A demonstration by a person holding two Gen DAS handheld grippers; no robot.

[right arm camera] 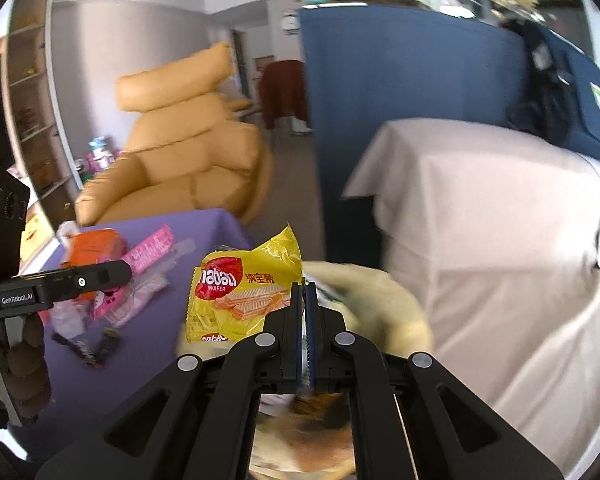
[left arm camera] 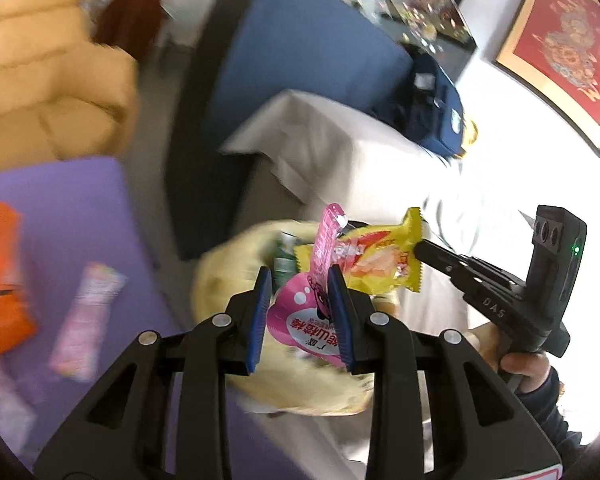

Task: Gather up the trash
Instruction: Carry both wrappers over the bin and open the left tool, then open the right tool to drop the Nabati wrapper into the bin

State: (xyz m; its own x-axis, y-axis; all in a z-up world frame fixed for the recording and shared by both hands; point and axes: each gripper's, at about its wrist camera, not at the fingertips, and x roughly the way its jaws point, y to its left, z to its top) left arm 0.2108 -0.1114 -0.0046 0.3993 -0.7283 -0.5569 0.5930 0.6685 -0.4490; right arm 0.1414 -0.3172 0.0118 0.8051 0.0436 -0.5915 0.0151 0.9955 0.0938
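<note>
In the left wrist view my left gripper is shut on a pink snack pouch whose long neck sticks up past the blue pads. Just beyond it, my right gripper pinches a corner of a yellow wafer packet. The right wrist view shows the right gripper shut on that wafer packet. Both packets hang over a pale yellow round bin, blurred, with a green-and-white item inside. The left gripper reaches in from the left.
A purple table on the left carries an orange packet, a pink wrapper and other litter. A white-draped table stands to the right, with a blue partition behind it. A tan armchair is further back.
</note>
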